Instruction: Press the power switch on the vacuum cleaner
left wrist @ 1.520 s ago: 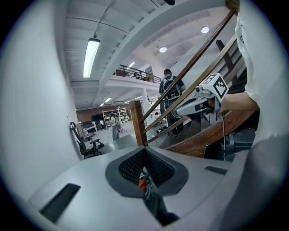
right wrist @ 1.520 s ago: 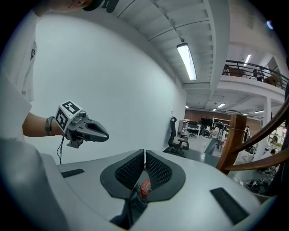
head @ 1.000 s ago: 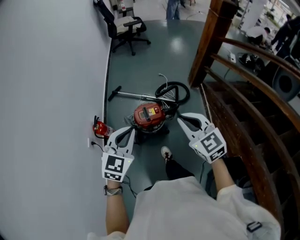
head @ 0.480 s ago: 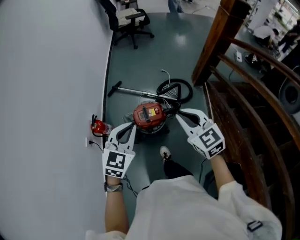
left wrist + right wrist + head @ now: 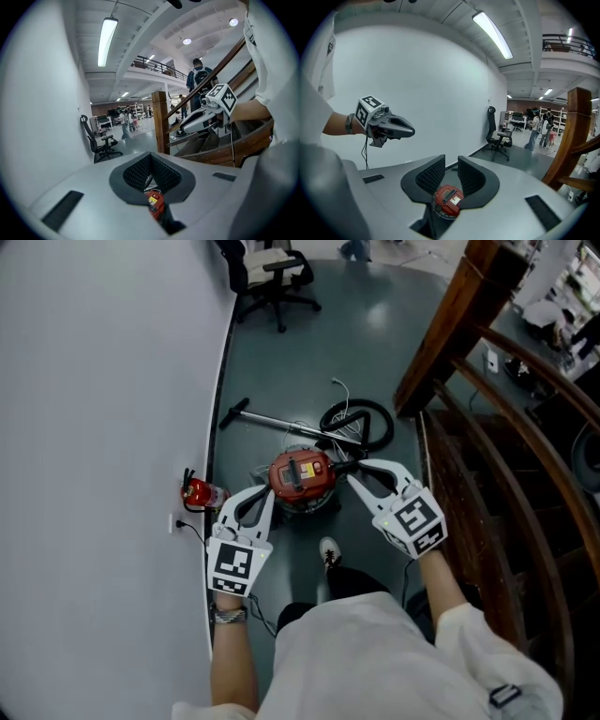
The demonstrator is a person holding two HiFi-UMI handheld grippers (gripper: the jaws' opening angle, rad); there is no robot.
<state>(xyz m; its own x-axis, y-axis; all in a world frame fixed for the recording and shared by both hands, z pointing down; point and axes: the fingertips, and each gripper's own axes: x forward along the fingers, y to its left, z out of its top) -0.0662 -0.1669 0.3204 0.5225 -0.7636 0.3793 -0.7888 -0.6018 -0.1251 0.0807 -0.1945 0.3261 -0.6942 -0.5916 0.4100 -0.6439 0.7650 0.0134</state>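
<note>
The vacuum cleaner (image 5: 302,474) is a round, shiny red drum on the smooth grey floor (image 5: 366,343), close to the white wall (image 5: 103,427). Its thin metal pipe (image 5: 272,424) lies flat and points left at the wall. The left tool (image 5: 265,493) is pinched together and empty. The right tool (image 5: 356,471) has just been opening a little and holds nothing.

White wall (image 5: 103,427), grey floor (image 5: 281,371), office chair (image 5: 272,273)
</note>
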